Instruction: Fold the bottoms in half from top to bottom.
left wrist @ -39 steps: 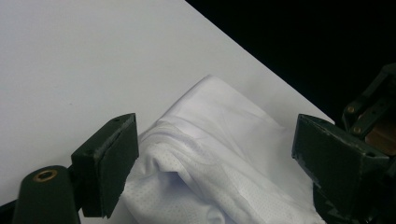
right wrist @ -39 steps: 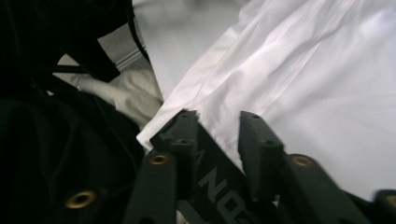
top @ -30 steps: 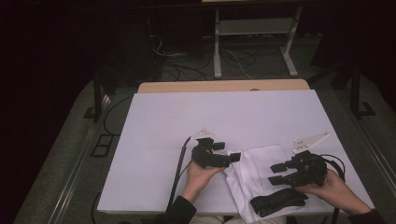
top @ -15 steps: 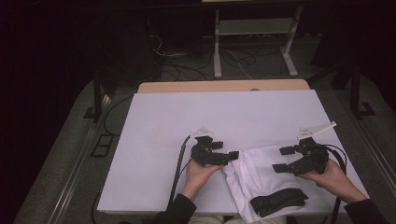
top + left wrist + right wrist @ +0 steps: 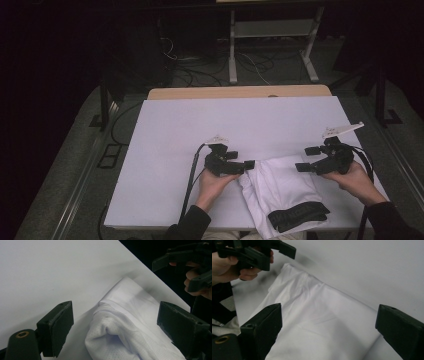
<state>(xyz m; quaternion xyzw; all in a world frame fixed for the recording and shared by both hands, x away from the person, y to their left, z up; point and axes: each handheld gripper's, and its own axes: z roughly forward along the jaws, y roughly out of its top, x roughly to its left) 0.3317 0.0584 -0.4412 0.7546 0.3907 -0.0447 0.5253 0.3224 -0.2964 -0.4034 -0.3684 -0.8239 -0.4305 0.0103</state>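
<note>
A white garment, folded into a rough rectangle, is shown lying on the white table at the near edge, between the two hands; its dark waistband is turned toward the person. The left gripper is held at the garment's upper left corner, its jaws standing wide with a bunched fold of cloth lying between them but not pressed by either pad. The right gripper is held just beyond the garment's right edge, above the table; its jaws have just been opening and are now spread wide, and in the right gripper view the smooth folded panel is seen beyond them, with nothing gripped.

The fabric is judged to be light, thin and entirely limp, with a fine mesh texture visible in the left gripper view. No stiffness is to be expected: any part lifted will drape and trail, and a single layer may slip out from a stack of folded layers. The smooth flat panel offers little to pinch; a grip is better taken at a corner or along a folded edge, where several layers are doubled, or at the raised ridge between the left jaws. The waistband, being thicker, is judged the firmest hold. Breakage is no concern; the risk is that the fold is dragged open when one side alone is pulled
</note>
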